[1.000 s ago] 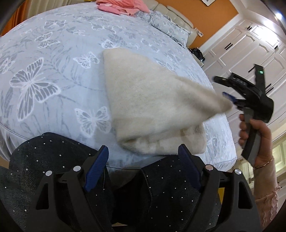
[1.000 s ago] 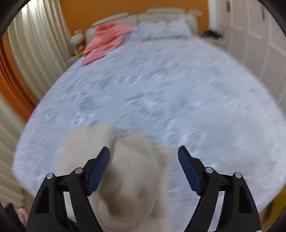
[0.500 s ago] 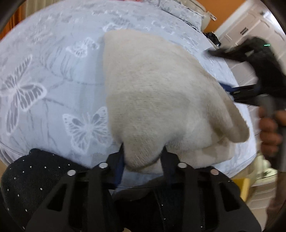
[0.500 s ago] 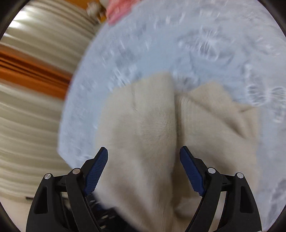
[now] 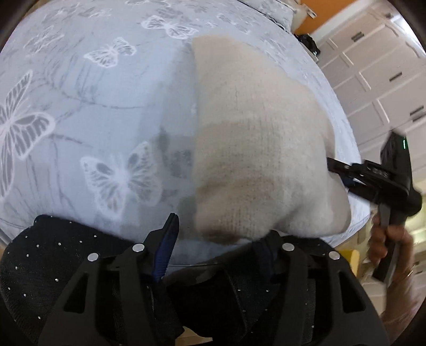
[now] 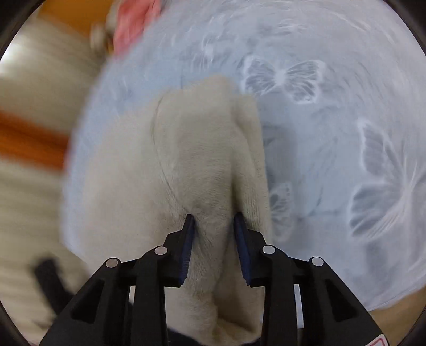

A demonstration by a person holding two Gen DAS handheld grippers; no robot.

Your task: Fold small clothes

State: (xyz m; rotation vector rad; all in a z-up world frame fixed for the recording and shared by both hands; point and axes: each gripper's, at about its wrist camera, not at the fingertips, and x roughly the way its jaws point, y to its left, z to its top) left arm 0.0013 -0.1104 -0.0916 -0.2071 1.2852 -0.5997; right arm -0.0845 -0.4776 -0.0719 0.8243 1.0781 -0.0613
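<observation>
A cream knitted garment lies folded on the butterfly-print bed cover. My left gripper is at its near edge with the jaws opening. The left finger stands clear of the fabric, and the right one is half hidden under the hem. In the right wrist view my right gripper is closing on a raised fold of the same garment, and the cloth fills the gap between the pads. The left wrist view shows that right gripper at the garment's right edge.
Pink clothes lie at the far side of the bed. A pillow and white cupboard doors are beyond it. The person's dark speckled clothing is against the bed's near edge. A hand holds the right gripper's handle.
The left gripper, shut on the garment's near edge half a second ago, has let go and widened. The right gripper came down onto the garment and narrowed on a fold.
</observation>
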